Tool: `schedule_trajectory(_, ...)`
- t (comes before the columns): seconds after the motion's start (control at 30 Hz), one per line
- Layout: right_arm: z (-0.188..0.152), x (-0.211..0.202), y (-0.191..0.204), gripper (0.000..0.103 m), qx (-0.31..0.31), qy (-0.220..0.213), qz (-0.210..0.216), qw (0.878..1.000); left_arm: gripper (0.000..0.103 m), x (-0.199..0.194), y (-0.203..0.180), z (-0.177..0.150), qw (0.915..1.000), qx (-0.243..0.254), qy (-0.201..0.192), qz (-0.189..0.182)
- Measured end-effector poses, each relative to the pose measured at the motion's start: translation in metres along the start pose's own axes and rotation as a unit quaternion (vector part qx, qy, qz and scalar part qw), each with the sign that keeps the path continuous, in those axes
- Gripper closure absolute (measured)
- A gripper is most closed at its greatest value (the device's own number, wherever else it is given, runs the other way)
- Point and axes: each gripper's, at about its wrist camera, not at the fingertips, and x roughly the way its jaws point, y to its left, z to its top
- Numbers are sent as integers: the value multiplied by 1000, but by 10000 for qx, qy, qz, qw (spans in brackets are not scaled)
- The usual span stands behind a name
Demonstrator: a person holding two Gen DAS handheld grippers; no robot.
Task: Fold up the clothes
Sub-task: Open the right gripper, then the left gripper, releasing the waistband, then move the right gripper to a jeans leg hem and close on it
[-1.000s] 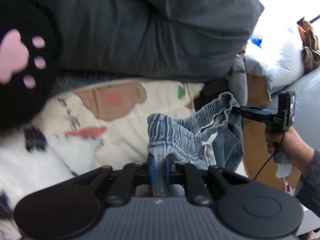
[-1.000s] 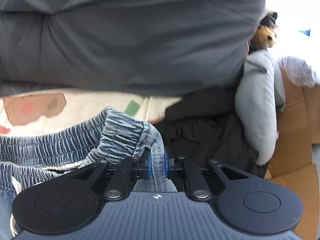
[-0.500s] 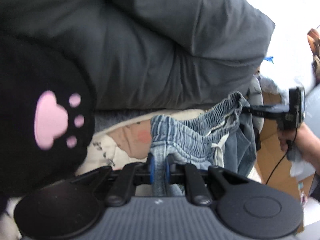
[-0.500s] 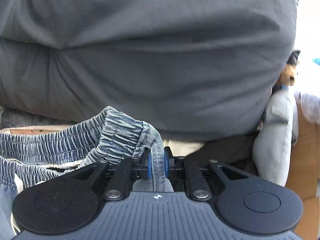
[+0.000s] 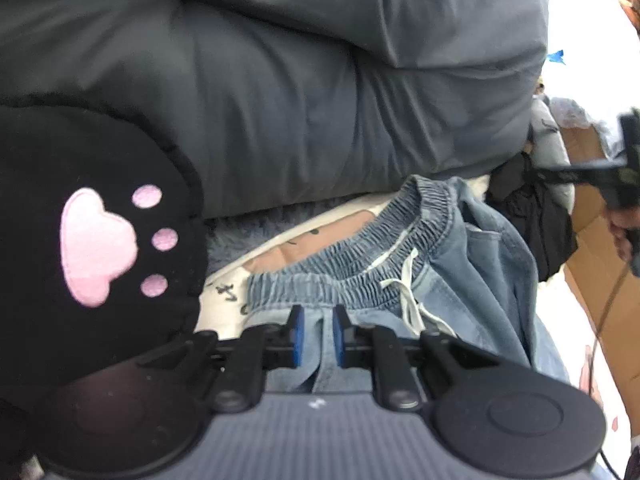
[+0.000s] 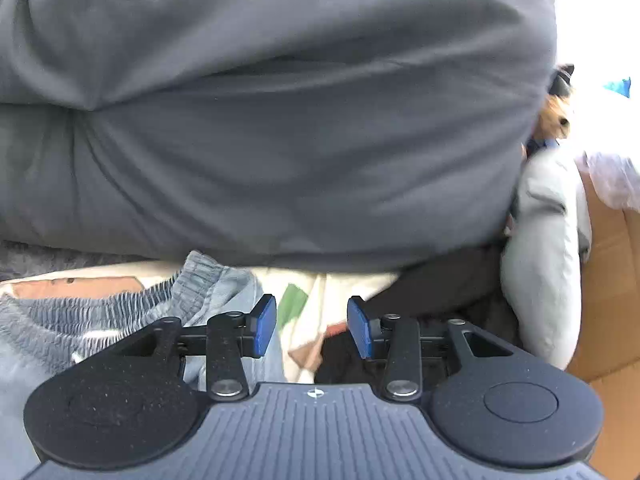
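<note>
Grey duvet (image 6: 280,140) filling background, right gripper (image 6: 312,326) just opened, empty, left gripper (image 5: 318,338) pinching denim shorts (image 5: 460,264), legs hidden

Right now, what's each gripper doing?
Left gripper: just easing open, denim shorts between its pads.
Right gripper: just opened, empty.
</note>
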Motion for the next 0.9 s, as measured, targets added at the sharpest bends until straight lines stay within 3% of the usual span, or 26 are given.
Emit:
schedule_trajectory(0.17, -47, -25, -23, 56, 121, 144, -42, 9998, 88, 2, -8, -2, 9999, 66, 65, 64)
schedule_trajectory(0.5, -190, -122, -49, 56, 817, 407, -104, 9958, 87, 1, -58, -12, 9985, 358, 129, -397)
schedule_trajectory(0.8, -301, -197, -34, 56, 1460, 715, -486, 9855, 81, 12, -106, -25, 9940, 490, 342, -917)
schedule_trajectory(0.9, -339, -211, -23, 56, 1936, 820, -389, 9769, 79, 12, -115, -32, 9923, 571, 408, -1021)
